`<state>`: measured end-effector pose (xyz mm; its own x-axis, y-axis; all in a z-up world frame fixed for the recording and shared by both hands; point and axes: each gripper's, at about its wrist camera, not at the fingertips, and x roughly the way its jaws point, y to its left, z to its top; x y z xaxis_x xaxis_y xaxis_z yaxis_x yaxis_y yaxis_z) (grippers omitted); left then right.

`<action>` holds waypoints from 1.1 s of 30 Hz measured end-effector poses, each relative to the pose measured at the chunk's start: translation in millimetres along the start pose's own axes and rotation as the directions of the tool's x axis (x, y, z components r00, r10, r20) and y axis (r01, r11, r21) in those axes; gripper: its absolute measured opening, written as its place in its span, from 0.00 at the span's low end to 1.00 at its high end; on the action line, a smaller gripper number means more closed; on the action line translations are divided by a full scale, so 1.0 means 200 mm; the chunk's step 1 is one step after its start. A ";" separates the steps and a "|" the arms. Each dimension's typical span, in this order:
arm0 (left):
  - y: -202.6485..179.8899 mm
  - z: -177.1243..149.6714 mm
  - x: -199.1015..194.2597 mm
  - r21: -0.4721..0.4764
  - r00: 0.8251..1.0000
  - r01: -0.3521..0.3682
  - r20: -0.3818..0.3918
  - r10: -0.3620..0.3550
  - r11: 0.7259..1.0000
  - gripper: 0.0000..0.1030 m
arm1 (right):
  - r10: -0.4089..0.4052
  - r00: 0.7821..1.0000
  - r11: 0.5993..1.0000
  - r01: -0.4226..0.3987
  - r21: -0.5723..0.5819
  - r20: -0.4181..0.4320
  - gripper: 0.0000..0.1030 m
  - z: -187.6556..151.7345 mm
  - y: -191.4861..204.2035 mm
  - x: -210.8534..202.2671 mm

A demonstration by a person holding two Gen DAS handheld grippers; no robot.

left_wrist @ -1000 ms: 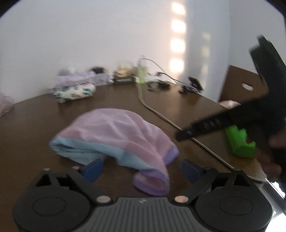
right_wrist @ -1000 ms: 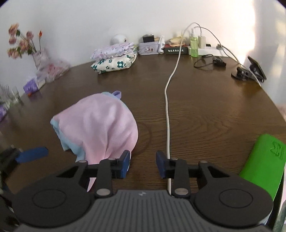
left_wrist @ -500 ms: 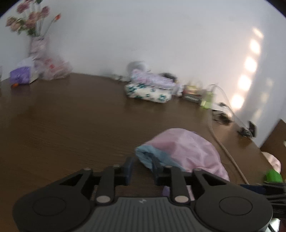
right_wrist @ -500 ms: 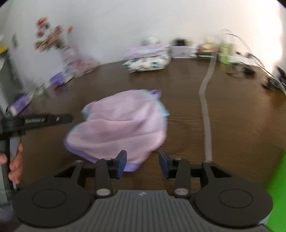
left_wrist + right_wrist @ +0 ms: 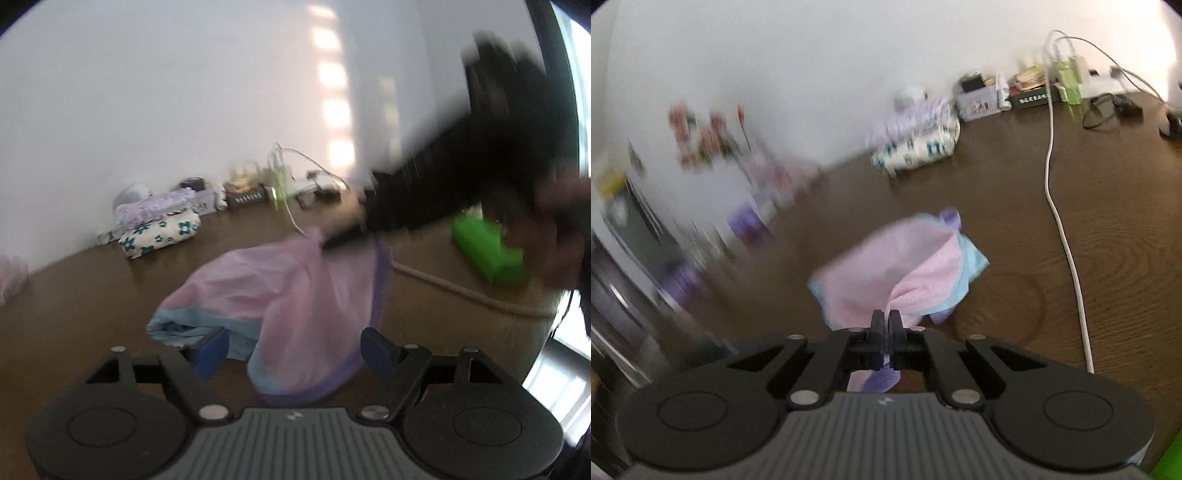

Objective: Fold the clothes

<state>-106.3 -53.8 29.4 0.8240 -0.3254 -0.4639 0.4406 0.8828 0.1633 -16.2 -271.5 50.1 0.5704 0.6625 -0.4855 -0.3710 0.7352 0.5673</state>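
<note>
Pinching the pink garment (image 5: 886, 273) in the right gripper (image 5: 885, 325), jaws squeezed together on a bunched bit of fabric with a purple trim edge poking out underneath, and lifting that bit off the table (image 5: 1108, 240) so the cloth is tenting up toward the tool while the rest is draping down onto the wood. Opening the left gripper (image 5: 295, 345) at the same time, blue pads (image 5: 210, 349) spreading wide on either side of the near hem, with the light-blue and purple edges hanging between them but nothing pressing on the cloth from what's visible. Seeing the other tool as a dark blur in the left view, tugging the far corner up. Judging progress: barely started, honestly. Looking like a crumpled heap rather than anything laid flat, no neat crease showing, layers of blue and pink flopping over each other. Still needing a spread-out, then the actual folds, then probably stacking it with the folded pile (image 5: 916, 146) sitting well apart by the wall. Also lying nearby, a white cable (image 5: 1067, 236) running across the table to the right of the garment, not touching it, but possibly snagging if the cloth gets swung that way.
</note>
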 end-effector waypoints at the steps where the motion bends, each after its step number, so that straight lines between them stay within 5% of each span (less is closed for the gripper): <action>1: -0.04 0.01 0.01 0.023 1.000 -0.005 -0.005 0.005 1.000 0.76 | 0.025 1.000 0.999 -0.025 0.036 0.019 0.02 0.02 -0.01 -0.03; 7: -0.27 0.10 0.03 0.011 1.000 -0.009 0.020 0.009 1.000 0.80 | 0.071 0.995 0.993 -0.077 0.094 0.063 0.02 0.05 0.03 -0.09; 12: -0.41 0.10 0.07 0.137 0.980 -0.195 0.062 0.188 0.971 0.82 | 0.102 0.991 0.991 -0.108 0.077 0.082 0.02 0.05 0.10 -0.14; 13: -0.41 0.09 0.08 0.153 0.973 -0.227 0.065 0.220 0.962 0.71 | 0.107 0.990 0.991 -0.113 0.071 0.092 0.02 0.05 0.11 -0.17; 14: -0.37 0.10 0.07 0.143 0.971 -0.239 0.056 0.233 0.961 0.43 | 0.112 0.988 0.990 -0.120 0.070 0.110 0.02 0.05 0.12 -0.21; 16: -0.27 0.11 0.04 0.093 0.971 -0.240 0.020 0.240 0.966 0.03 | 0.110 0.982 0.991 -0.121 0.060 0.156 0.02 0.05 0.14 -0.29; 19: -0.03 0.16 -0.08 -0.093 0.972 -0.224 0.049 0.229 0.970 0.02 | 0.114 0.974 0.992 -0.122 0.030 0.197 0.02 0.08 0.16 -0.38; 21: 0.09 0.26 -0.23 -0.182 0.962 -0.207 0.139 0.234 0.961 0.01 | 0.124 0.968 0.992 -0.125 -0.008 0.219 0.02 0.12 0.22 -0.44; 26: 0.20 0.59 -0.70 -0.229 0.891 -0.164 0.384 0.244 0.959 0.01 | 0.180 0.924 0.969 -0.107 -0.222 0.338 0.02 0.27 0.54 -0.71; 33: 0.25 1.01 -1.14 -0.142 0.772 -0.175 0.595 0.225 0.974 0.01 | 0.270 0.786 0.895 0.009 -0.446 0.556 0.02 0.46 1.02 -1.10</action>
<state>-199.2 -3.8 319.0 0.9470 -0.2539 0.1967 0.2345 0.9651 0.1166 -150.5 -280.9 334.6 0.7559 0.6393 0.1411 -0.6540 0.7278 0.2063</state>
